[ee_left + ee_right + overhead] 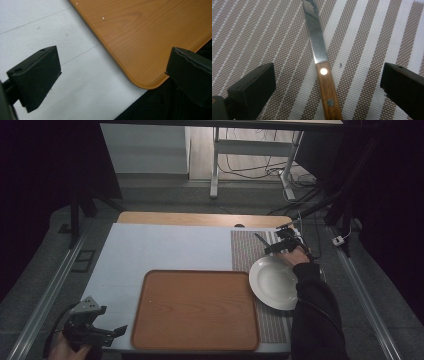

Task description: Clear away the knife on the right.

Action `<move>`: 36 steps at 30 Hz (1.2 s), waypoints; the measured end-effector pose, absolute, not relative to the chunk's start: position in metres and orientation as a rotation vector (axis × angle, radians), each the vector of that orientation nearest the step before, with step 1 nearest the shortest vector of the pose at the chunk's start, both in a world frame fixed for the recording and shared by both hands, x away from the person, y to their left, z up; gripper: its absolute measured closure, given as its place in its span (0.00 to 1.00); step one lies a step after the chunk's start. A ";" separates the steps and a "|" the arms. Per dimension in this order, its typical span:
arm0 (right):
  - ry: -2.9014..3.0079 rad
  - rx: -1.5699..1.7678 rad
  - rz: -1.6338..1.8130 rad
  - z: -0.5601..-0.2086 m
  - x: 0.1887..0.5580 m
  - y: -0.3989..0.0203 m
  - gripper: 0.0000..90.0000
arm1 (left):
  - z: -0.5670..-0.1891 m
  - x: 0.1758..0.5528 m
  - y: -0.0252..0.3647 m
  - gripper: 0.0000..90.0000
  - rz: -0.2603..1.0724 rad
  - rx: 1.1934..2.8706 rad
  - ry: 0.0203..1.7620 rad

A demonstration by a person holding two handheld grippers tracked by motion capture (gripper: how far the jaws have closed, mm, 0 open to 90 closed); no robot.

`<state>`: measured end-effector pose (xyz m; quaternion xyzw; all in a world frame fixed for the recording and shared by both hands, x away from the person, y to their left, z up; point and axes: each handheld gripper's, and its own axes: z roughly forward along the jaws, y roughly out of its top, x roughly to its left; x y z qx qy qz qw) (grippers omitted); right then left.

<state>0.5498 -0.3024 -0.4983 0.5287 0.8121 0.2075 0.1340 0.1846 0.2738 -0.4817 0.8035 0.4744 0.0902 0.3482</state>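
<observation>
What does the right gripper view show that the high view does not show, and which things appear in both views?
Right gripper view: the knife's wooden handle with two rivets, its steel blade, and the placemat's woven stripes in detail. High view: the wooden tray, the white plate resting on the placemat, and the left gripper at the table's near left corner. Both: the knife lying flat on the striped placemat, with the right gripper open around it, pads not touching.

Dim room, grey floor [165, 195], white desk legs [215, 167], cables [250, 170] behind
</observation>
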 end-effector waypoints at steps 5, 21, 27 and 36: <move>2.352 1.520 0.573 -0.502 0.550 -0.306 0.15 | -0.482 0.184 0.274 0.00 0.234 2.083 1.231; 2.449 1.387 0.575 -0.493 0.547 -0.306 0.87 | -0.482 0.184 0.274 0.00 0.232 2.086 1.233; 2.448 1.400 0.581 -0.492 0.547 -0.310 0.87 | -0.482 0.184 0.274 0.00 0.234 2.086 1.233; 2.381 1.427 0.616 -0.482 0.544 -0.335 0.87 | -0.482 0.184 0.274 0.00 0.236 2.087 1.237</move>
